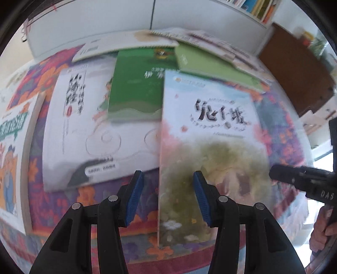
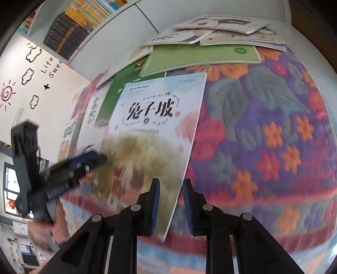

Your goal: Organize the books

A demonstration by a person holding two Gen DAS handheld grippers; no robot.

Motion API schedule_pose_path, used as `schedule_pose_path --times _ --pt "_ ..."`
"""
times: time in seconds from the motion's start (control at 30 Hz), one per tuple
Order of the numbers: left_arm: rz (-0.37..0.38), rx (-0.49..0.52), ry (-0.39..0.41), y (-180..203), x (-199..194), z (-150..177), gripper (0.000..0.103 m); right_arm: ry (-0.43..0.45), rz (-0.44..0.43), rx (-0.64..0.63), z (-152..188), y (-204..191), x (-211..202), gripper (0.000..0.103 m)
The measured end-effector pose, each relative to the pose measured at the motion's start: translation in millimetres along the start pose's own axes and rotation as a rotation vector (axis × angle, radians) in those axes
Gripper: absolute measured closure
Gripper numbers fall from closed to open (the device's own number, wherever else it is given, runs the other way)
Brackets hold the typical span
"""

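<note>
A pastel book with a rabbit-meadow cover [image 1: 210,130] [image 2: 155,130] lies on the floral quilt, overlapping a dark green book [image 1: 134,88] [image 2: 109,99] and a white calligraphy book [image 1: 84,126]. My left gripper [image 1: 167,172] hangs open over the pastel book's left edge, which runs between its blue pads. My right gripper [image 2: 171,180] has the book's right edge in the gap between its pads, which stand slightly apart and do not press on it. In the right wrist view the left gripper appears blurred at the book's left side.
A light green notebook [image 2: 200,54] and several spiral-bound books [image 2: 221,31] lie at the quilt's far end. Another picture book [image 1: 12,147] sits at the left. A bookshelf [image 2: 80,19] fills the wall behind. Brown furniture [image 1: 294,69] stands at the right. The quilt [image 2: 273,126] is bare right of the pastel book.
</note>
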State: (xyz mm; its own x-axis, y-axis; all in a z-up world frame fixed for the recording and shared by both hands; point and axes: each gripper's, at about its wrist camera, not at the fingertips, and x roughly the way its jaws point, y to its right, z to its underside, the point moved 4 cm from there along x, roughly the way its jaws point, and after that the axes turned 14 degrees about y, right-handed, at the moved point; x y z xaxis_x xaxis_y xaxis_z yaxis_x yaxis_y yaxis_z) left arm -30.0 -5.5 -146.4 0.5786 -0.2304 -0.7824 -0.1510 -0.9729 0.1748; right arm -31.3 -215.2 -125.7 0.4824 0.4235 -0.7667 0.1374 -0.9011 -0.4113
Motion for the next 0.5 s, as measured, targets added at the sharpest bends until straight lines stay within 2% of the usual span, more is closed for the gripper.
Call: schedule_pose_path --times 0.07,0.13,0.2,0.3,0.5 --pt "0.006 -0.017 0.008 -1.5 -3.3 2.5 0.057 -0.017 0.036 -0.012 -4.5 -2.3 13.7 0.079" --pt "0.024 -0.015 -0.01 1.2 -5.0 5.8 0.057 -0.01 0.041 -0.025 -3.6 -11.6 16.8 0.066" --pt "0.022 -0.001 -0.019 4.8 -8.2 11.3 0.056 -0.009 0.02 -0.03 -0.6 -20.9 17.0 0.061" --pt "0.001 0.017 -0.018 8.3 -14.4 19.0 0.055 -0.015 0.03 -0.06 9.7 -27.9 16.6 0.059" --pt "0.025 0.03 -0.043 8.1 -35.4 45.7 0.055 -0.048 0.011 -0.091 35.7 -34.9 6.6 0.056"
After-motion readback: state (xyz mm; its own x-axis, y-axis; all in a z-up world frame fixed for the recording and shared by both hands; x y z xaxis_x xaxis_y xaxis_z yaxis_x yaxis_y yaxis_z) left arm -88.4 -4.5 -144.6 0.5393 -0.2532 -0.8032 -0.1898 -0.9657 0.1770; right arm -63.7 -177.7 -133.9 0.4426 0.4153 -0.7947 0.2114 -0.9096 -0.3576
